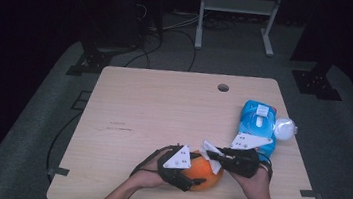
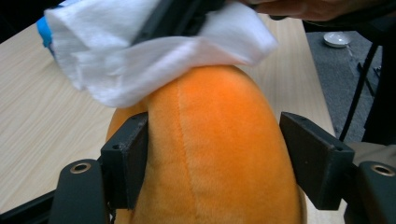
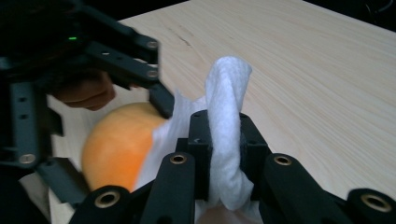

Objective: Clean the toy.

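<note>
In the high view, nearest the camera, the person's two hands come in at the near edge of the desk (image 1: 128, 104). The left hand-held gripper (image 1: 190, 182) clasps an orange plush ball (image 1: 203, 175) that rests on the desk near the front, slightly right of centre. The right hand-held gripper (image 1: 214, 156) reaches in from the right and lays a white wipe (image 1: 209, 148) on the ball's top. Farther right lies a blue wipes pack (image 1: 257, 126) with a white round lid (image 1: 284, 128) just beside it.

In the left gripper view, the two black jaws stand either side of the ball (image 2: 219, 154), the left one pressing its fur, the right one close against it; the wipe (image 2: 154, 46) drapes over the top.

In the right gripper view, the jaws are clenched on the bunched wipe (image 3: 226, 130), which touches the ball (image 3: 119, 144).

As a judgement, the wiping is under way: the wipe is out and on the ball, while most of the ball's surface is left to cover.
</note>
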